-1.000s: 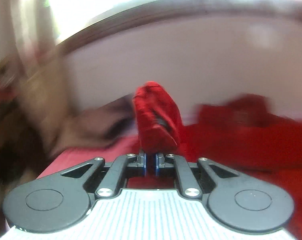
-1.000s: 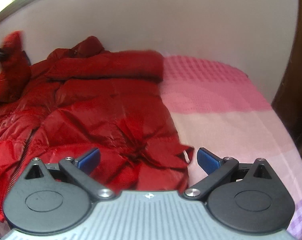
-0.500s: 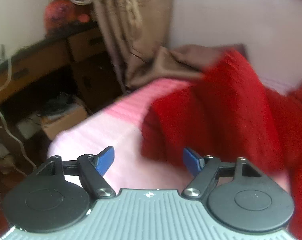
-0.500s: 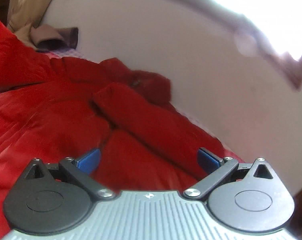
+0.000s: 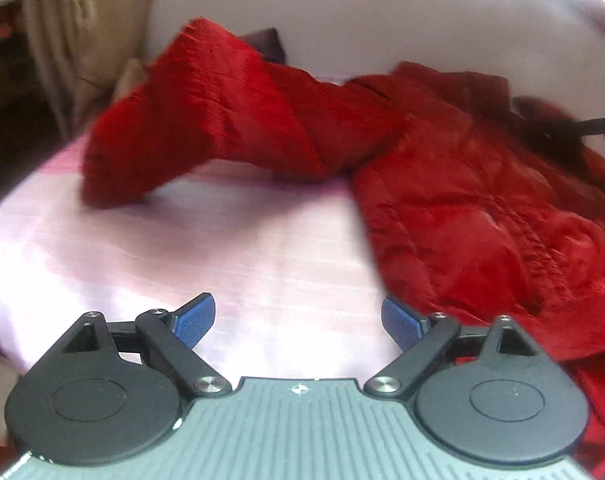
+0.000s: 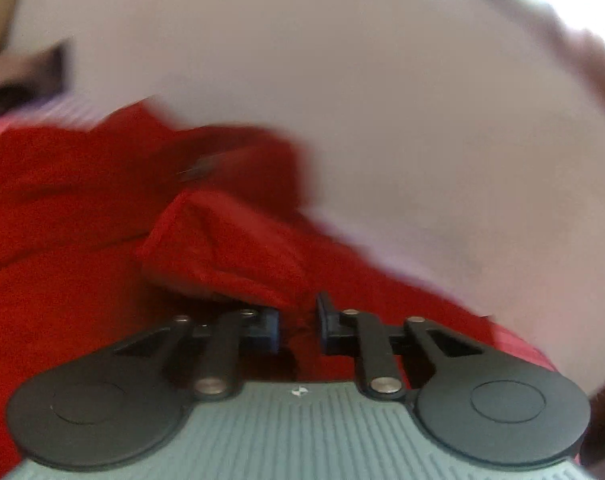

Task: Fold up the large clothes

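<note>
The red puffer jacket [image 5: 474, 216] is spread over the pink bedsheet [image 5: 222, 256], bunched toward the right side in the left wrist view, with one sleeve [image 5: 206, 120] flopped out leftward so its cuff end sits near the bed's left edge. A decent patch of bare sheet is left open in front of the sleeve, between it and the jacket body.

The left gripper [image 5: 298, 320] is held wide open over that bare sheet, nothing between its blue pads [image 5: 194, 320]. The right gripper [image 6: 298, 328] is nearly closed, and a fold of red fabric [image 6: 230, 248] is pinched between its pads, though the view is pretty blurred.

Behind the bed a plain pale wall [image 5: 382, 20] is seen, and beige curtains [image 5: 74, 32] hang off the far left corner, close to the sleeve. A dark bit of cloth [image 5: 268, 42] is tucked behind the sleeve's top.

Compared with half a second ago, the right gripper's jaws have been brought from wide apart down onto the jacket, while the left has been kept open and swung further over the bed.
</note>
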